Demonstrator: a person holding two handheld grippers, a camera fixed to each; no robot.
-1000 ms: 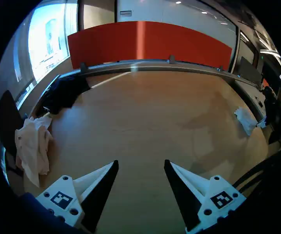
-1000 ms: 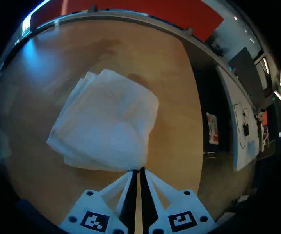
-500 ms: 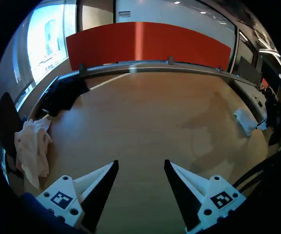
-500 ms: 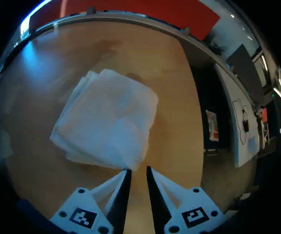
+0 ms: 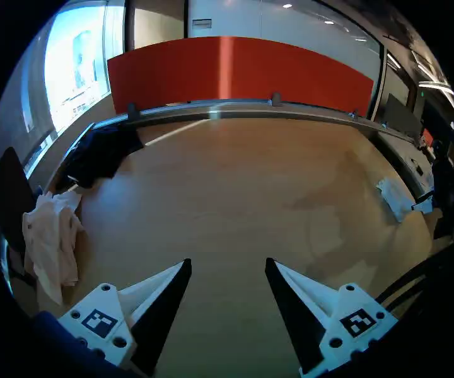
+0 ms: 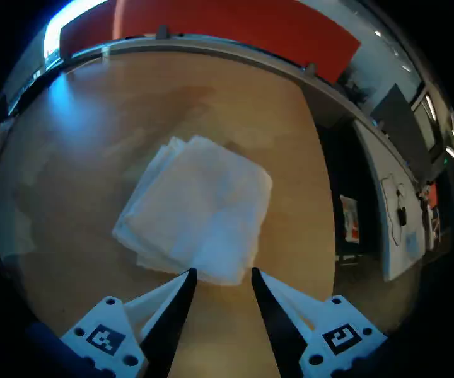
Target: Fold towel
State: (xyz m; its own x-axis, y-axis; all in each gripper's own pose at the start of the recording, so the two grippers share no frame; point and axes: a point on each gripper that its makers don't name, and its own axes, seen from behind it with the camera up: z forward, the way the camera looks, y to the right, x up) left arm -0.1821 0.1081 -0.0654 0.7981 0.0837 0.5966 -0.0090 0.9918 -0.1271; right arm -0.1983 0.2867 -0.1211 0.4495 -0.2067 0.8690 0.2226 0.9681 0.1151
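Note:
A folded white towel (image 6: pixel 198 208) lies flat on the wooden table (image 6: pixel 101 126) in the right gripper view. My right gripper (image 6: pixel 222 275) stands open just in front of the towel's near corner, with nothing between its fingers. In the left gripper view the same folded towel (image 5: pixel 396 196) shows small at the table's far right edge. My left gripper (image 5: pixel 227 264) hangs open over bare wood, holding nothing.
A crumpled cream cloth (image 5: pixel 50 239) hangs over the table's left edge and a dark garment (image 5: pixel 101 151) lies at the back left. A red partition (image 5: pixel 239 66) and a metal rail (image 5: pixel 227 110) close the far side. A desk with cables (image 6: pixel 394 214) stands to the right.
My right gripper has opened, let go of the towel's corner and drawn back from it. The towel now lies flat. The left gripper has barely moved.

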